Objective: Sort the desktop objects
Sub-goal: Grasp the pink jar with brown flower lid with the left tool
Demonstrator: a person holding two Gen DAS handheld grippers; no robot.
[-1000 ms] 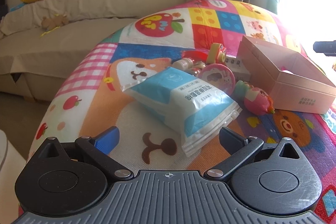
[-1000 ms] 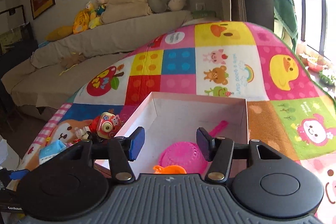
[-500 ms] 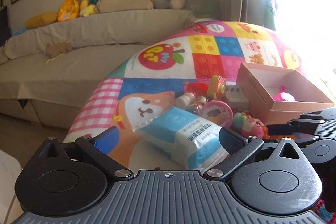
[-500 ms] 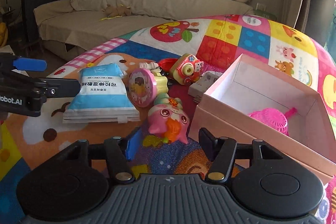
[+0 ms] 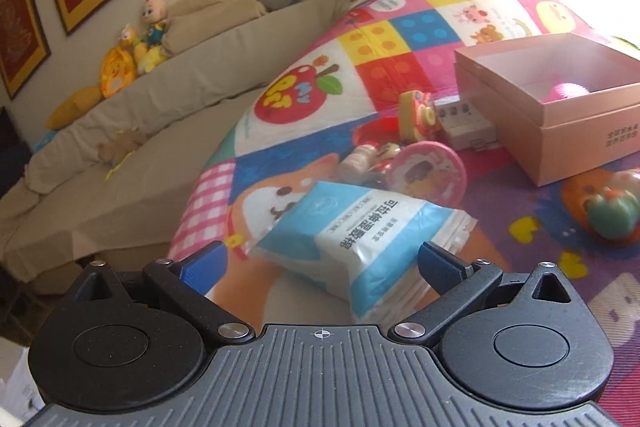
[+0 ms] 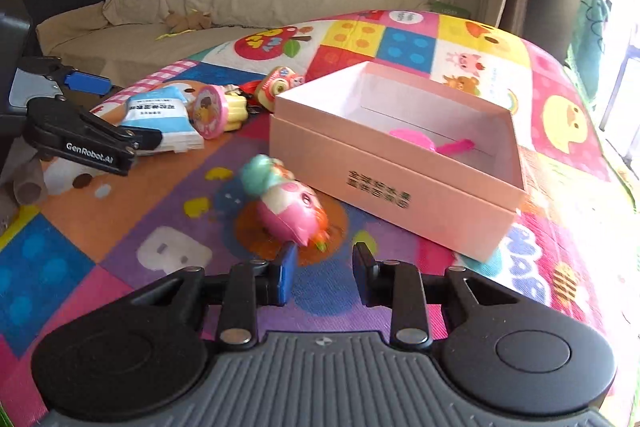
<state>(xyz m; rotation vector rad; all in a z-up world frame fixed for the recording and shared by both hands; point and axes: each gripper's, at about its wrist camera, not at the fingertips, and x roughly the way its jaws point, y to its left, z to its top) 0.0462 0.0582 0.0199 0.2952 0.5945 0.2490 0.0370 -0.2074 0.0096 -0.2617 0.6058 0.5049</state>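
A blue-and-white tissue pack (image 5: pixel 360 239) lies on the colourful mat between the wide-apart fingers of my left gripper (image 5: pixel 320 261), and neither pad touches it. That gripper (image 6: pixel 136 113) also shows at the left of the right wrist view. A pink and green toy figure (image 6: pixel 292 211) lies tipped and blurred on the mat, just ahead of my right gripper (image 6: pixel 325 275). Its jaws are closing, with nothing pressed between them. The same toy figure (image 5: pixel 608 211) lies at the right in the left wrist view. The open pink box (image 6: pixel 400 183) holds a pink strainer (image 6: pixel 416 139).
Behind the pack lie a round pink toy (image 5: pixel 424 175), a toy camera (image 5: pixel 416 115), a small bottle (image 5: pixel 356 159) and a grey case (image 5: pixel 464 123). The box (image 5: pixel 580 131) stands right of them. The mat's edge drops off towards a beige sofa (image 5: pixel 160 131).
My right gripper swung from above the box down to the mat in front of the toy figure, and its jaws narrowed. The left gripper rolled and edged up to the pack. The figure now lies tipped.
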